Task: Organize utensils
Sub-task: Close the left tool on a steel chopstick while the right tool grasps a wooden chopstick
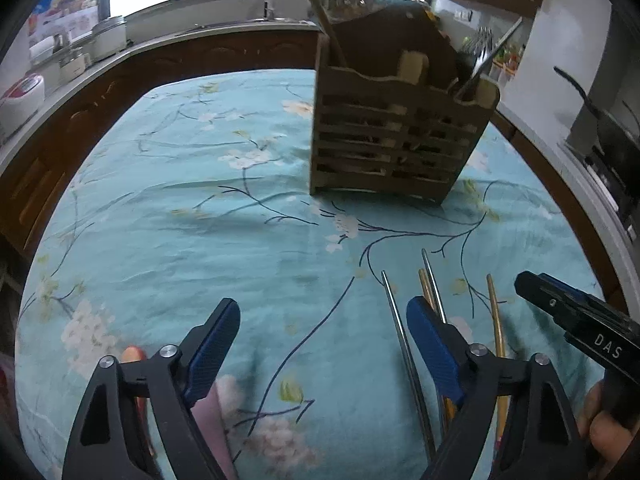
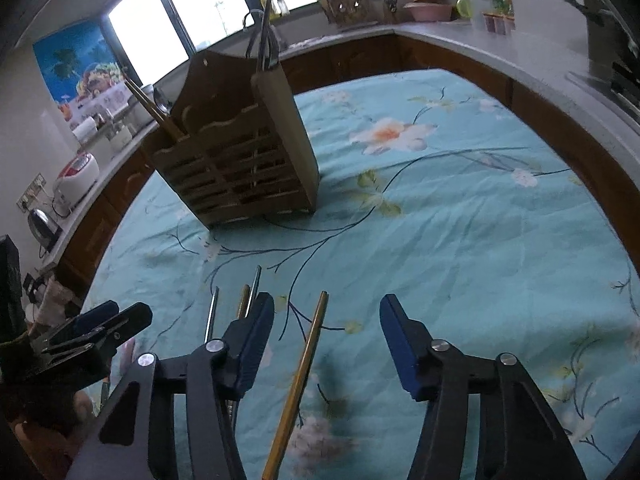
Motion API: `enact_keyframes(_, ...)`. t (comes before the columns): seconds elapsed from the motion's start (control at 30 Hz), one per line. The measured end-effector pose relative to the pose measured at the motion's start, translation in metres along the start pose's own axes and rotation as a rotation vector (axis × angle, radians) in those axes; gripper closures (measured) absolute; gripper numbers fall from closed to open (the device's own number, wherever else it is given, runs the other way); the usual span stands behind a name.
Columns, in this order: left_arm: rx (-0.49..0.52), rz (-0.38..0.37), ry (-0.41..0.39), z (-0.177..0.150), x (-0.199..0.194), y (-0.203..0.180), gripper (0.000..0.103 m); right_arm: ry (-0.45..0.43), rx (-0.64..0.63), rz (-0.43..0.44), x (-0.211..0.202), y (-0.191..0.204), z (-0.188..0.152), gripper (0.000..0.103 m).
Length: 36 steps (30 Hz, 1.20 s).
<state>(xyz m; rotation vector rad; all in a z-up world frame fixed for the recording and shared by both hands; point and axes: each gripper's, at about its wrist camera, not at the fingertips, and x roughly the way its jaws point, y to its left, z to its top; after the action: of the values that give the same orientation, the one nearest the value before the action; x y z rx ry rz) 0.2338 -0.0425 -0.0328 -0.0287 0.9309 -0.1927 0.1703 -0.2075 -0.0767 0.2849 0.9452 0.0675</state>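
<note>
Floral tablecloth (image 1: 200, 200): four chopsticks (image 1: 404, 340), one wooden caddy (image 1: 396, 136).

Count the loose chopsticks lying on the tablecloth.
4. A gold one lies between the right claw's fingers; two silver ones and another gold one lie just left of it. More may be hidden under the claws.
</note>
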Motion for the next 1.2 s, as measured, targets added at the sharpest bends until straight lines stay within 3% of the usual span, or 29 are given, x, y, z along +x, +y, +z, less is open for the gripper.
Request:
enact_keyframes(0.33,0.047,-0.037,0.068,0.014,0.042,-0.017,0.035,0.050,0.011,0.005,0.014,-0.008,0.002,0.061)
enact_keyframes(0.4,0.065,-0.030,0.084,0.015,0.049,-0.021,0.043,0.052,0.012,0.002,0.016,-0.008,0.003,0.062)
enact_keyframes(0.43,0.074,-0.024,0.098,0.014,0.055,-0.023,0.055,0.054,0.012,0.003,0.016,-0.009,0.003,0.062)
enact_keyframes(0.5,0.090,-0.025,0.094,0.013,0.057,-0.022,0.062,0.062,0.014,0.006,0.018,-0.009,0.003,0.063)
enact_keyframes(0.57,0.111,-0.034,0.089,0.011,0.056,-0.023,0.076,0.069,0.010,0.013,0.020,-0.008,0.003,0.066)
enact_keyframes(0.67,0.122,-0.069,0.099,0.006,0.052,-0.017,0.084,0.076,-0.005,0.012,0.024,-0.003,0.003,0.068)
enact_keyframes(0.93,0.028,-0.146,0.146,0.008,0.051,0.011,0.085,0.105,-0.094,-0.031,0.037,0.014,0.000,0.074)
enact_keyframes(1.0,0.015,-0.147,0.148,0.010,0.049,0.012,0.082,0.114,-0.104,-0.031,0.039,0.016,0.003,0.075)
enact_keyframes(1.07,0.000,-0.147,0.158,0.012,0.051,0.014,0.069,0.126,-0.125,-0.042,0.042,0.018,0.005,0.076)
enact_keyframes(1.2,0.021,-0.119,0.157,0.015,0.054,0.007,0.069,0.139,-0.153,-0.052,0.047,0.023,0.008,0.076)
